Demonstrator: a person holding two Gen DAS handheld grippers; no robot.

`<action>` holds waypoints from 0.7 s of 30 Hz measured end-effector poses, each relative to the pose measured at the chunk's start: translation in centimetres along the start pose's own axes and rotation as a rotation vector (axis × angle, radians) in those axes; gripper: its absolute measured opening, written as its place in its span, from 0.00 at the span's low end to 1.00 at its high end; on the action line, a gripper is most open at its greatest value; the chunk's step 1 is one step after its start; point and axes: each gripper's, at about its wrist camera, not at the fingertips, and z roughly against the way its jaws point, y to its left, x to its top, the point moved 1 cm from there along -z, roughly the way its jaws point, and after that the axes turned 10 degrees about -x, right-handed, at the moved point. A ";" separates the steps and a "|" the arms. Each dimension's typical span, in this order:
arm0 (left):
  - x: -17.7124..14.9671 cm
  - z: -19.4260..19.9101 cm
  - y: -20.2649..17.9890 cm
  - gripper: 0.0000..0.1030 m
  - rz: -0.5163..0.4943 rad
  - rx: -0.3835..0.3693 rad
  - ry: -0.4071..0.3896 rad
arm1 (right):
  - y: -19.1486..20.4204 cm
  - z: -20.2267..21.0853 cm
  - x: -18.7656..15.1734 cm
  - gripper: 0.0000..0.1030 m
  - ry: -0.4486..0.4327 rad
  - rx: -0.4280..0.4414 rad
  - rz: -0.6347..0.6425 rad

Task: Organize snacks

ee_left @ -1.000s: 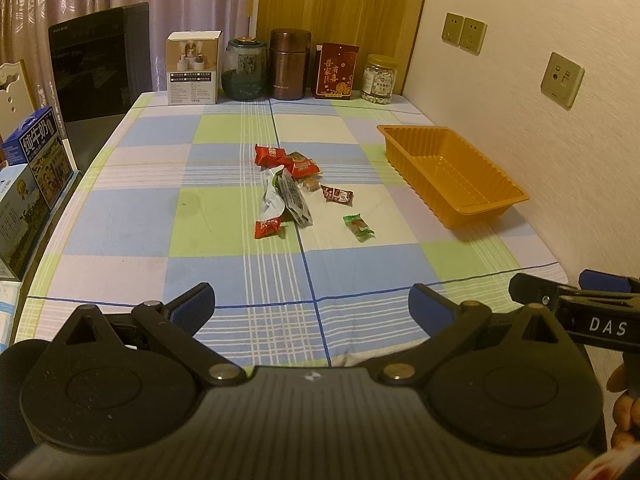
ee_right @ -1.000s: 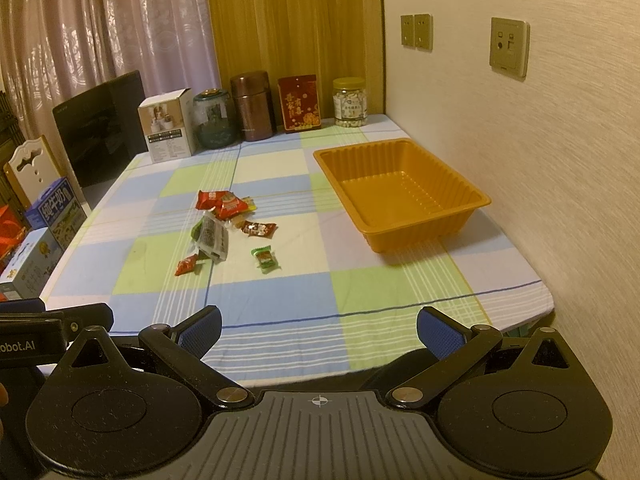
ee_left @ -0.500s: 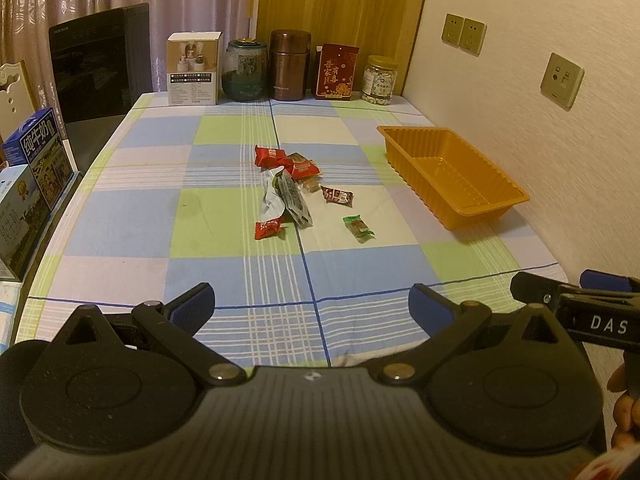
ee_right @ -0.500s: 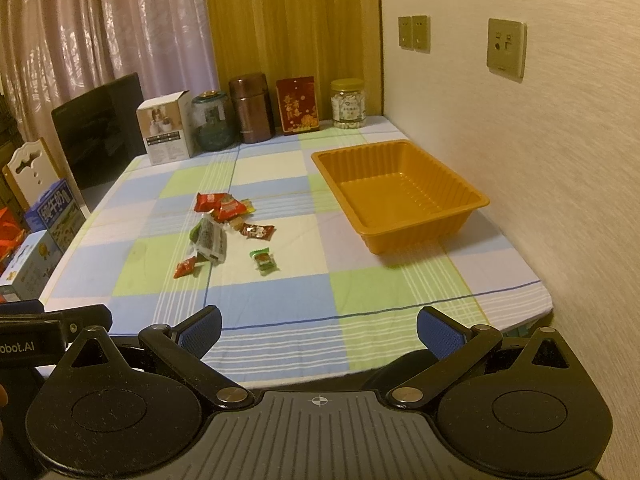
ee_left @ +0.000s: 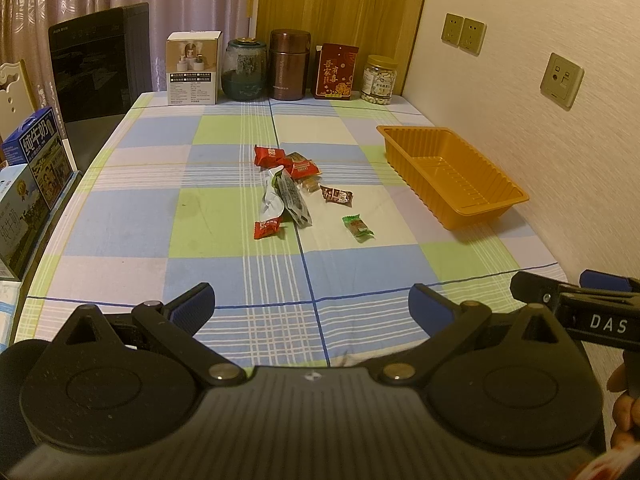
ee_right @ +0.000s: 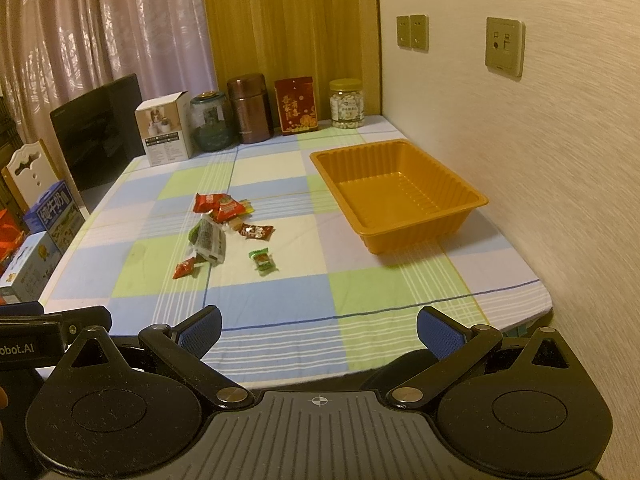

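checked table (ee_left: 132, 216) holds snacks (ee_left: 290, 188); both tools (ee_left: 311, 307) (ee_right: 319, 325) wide open, empty.

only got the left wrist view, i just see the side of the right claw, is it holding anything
Observer: No. In the right wrist view the right claw is open, with nothing between its fingers.
Operator: any snack put away yet, i can't see all the way in
Observer: None. The orange tray shows its whole floor there, and it is bare.
Operator: what's further left than i can see
Observer: Past the milk boxes there is a red-orange object, cut off by the frame edge. I cannot tell what it is.
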 end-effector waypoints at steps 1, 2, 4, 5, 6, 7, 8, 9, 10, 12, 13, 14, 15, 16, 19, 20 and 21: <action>0.0 0.0 0.0 0.99 0.000 -0.001 0.000 | 0.0 0.0 0.0 1.00 0.000 0.000 0.000; 0.0 0.0 0.0 0.99 -0.001 0.000 0.000 | 0.0 0.0 0.0 1.00 0.000 0.000 0.000; 0.0 0.0 0.0 0.99 0.000 -0.001 0.000 | 0.0 0.0 0.0 1.00 0.000 0.000 0.000; 0.0 0.0 0.0 0.99 0.000 -0.001 0.001 | 0.0 0.0 0.0 1.00 0.000 0.000 0.000; 0.0 0.0 0.0 0.99 -0.001 -0.002 0.000 | 0.0 0.0 0.0 1.00 0.000 0.000 -0.001; 0.0 0.0 0.0 0.99 -0.002 -0.001 0.001 | 0.0 0.0 0.0 1.00 0.001 0.000 0.000; 0.0 0.0 -0.1 0.99 -0.001 -0.001 0.001 | 0.0 -0.1 0.0 1.00 0.001 0.001 0.000; 0.0 0.0 -0.1 0.99 -0.001 -0.002 0.001 | 0.0 -0.1 0.0 1.00 0.000 0.001 0.000; 0.0 0.0 -0.1 0.99 -0.001 -0.001 0.001 | 0.0 -0.1 0.0 1.00 0.000 0.000 0.000; 0.0 0.0 -0.1 0.99 -0.002 0.000 0.001 | 0.0 -0.1 0.0 1.00 0.001 0.000 0.000; 0.0 0.0 -0.1 0.99 -0.002 -0.001 0.001 | 0.0 -0.1 -0.1 1.00 0.001 0.001 -0.001; 0.0 0.0 -0.1 0.99 -0.001 0.000 0.001 | 0.0 -0.1 -0.1 1.00 0.001 0.001 -0.001; 0.0 0.0 -0.1 0.99 -0.002 -0.001 0.001 | -0.1 -0.1 -0.1 1.00 0.001 0.002 -0.003; 0.0 0.0 -0.1 0.99 -0.002 -0.002 0.000 | -0.1 -0.1 -0.1 1.00 0.001 0.002 -0.004; 0.1 -0.1 0.0 0.99 -0.002 -0.010 0.003 | -0.4 -0.5 0.0 1.00 0.002 0.009 -0.015; 0.1 -0.3 0.0 0.99 -0.001 -0.012 0.004 | -0.5 -0.6 0.0 1.00 0.001 0.011 -0.019; 0.2 -0.5 0.2 0.99 0.001 -0.013 0.003 | -0.5 -0.8 0.0 1.00 -0.001 0.014 -0.025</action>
